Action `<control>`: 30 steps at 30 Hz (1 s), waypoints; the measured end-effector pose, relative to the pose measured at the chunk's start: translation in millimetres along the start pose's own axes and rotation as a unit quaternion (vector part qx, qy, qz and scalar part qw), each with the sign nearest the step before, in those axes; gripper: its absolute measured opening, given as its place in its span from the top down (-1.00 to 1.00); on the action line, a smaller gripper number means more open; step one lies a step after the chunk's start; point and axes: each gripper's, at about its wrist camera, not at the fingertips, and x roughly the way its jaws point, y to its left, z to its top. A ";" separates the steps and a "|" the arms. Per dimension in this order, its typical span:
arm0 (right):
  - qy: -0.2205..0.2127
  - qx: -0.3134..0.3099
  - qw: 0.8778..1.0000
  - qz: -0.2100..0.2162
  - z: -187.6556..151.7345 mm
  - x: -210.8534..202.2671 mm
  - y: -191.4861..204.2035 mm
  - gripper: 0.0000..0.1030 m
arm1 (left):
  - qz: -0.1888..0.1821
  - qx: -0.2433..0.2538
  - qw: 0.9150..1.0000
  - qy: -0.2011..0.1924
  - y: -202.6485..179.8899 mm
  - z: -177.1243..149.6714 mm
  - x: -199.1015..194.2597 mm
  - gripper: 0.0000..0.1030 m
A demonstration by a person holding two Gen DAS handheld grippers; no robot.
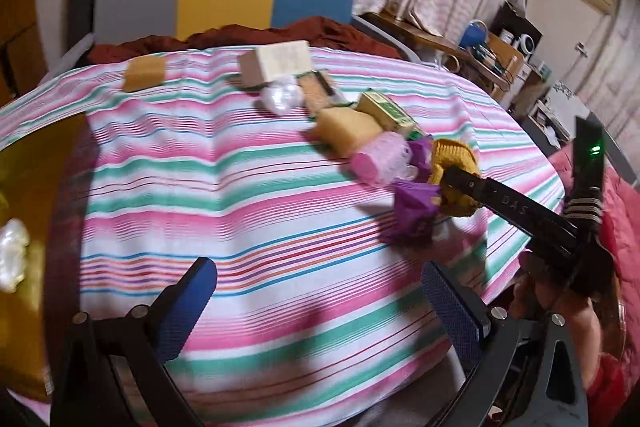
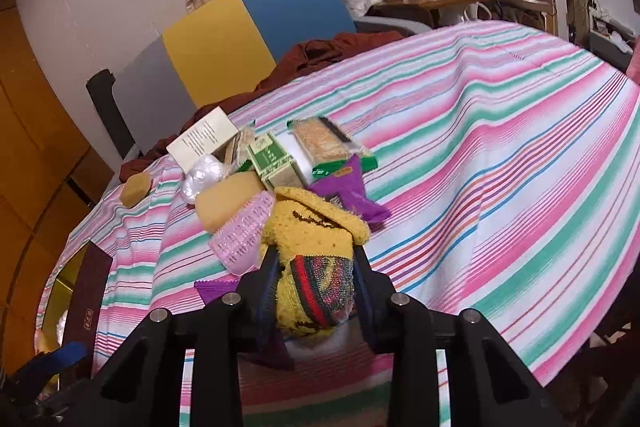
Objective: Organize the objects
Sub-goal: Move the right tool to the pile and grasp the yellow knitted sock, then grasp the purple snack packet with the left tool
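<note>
- Striped pink, green and white cloth point(image 2: 500, 147) covers the bench, giving one sorting surface ahead of both claws.
- Right claw point(image 2: 316, 291) clamps a rolled mustard-yellow knitted sock point(image 2: 316, 231), probably lifting it off the heap just beyond.
- Left claw point(image 1: 320, 311) gapes wide, holding nothing, apparently waiting.
- The right claw's finger reads "DAS"; the box print is illegible.

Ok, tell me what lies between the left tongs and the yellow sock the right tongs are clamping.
Mostly bare striped tablecloth; near the yellow sock lies a purple wrapper. The left wrist view shows this, with the left tongs open.
</note>
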 end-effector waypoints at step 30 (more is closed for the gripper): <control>-0.020 0.039 0.999 -0.020 2.0 -19.5 -34.9 0.35 | -0.037 0.107 0.993 0.024 -74.3 21.2 103.6 0.04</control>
